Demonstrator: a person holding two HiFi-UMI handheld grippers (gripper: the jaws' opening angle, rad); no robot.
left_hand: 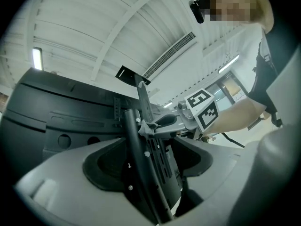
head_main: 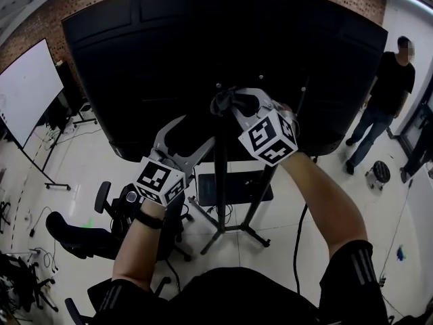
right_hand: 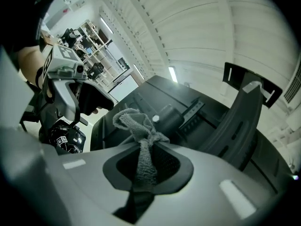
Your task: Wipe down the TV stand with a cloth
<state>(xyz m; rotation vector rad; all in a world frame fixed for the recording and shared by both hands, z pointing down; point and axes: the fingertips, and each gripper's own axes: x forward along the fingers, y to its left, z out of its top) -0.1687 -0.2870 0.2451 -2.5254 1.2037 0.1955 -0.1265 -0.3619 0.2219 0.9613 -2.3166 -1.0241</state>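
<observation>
Tall black metal TV stand (head_main: pixel 220 202) on a white tiled floor (head_main: pixel 81 154), carrying a large black screen (head_main: pixel 203 46) seen from the back.

Right tongs (head_main: pixel 226 105) clenched on a small grey terry cloth (right_hand: pixel 137 126). Cloth pinched between the jaws, its free end bunched above them. Cloth pressed against the stand's upright black pole (left_hand: pixel 134 145), high up, near the perforated mounting rail behind the screen.

Left tongs (head_main: pixel 193 137) released, jaws spread wide and straddling the same pole lower down. Pole running straight through the gap; contact with either jaw not readable.

Markings: black-and-white square coded markers on the white cube (left_hand: pixel 203 108) of the right tongs, and the same kind on the cube of the left (patterns, not lettering).

Lower on the stand: flat black shelf (head_main: pixel 233 187) fixed to the pole, splayed legs below it on the floor.

Surroundings:
- black wheeled office chair (head_main: pixel 101 212), left of the stand
- white board on a rolling frame (head_main: pixel 27 87), far left
- red brick wall (head_main: pixel 61 12) behind the screen
- a person in a black top and jeans (head_main: pixel 385 100) standing at right, well apart from the stand
</observation>
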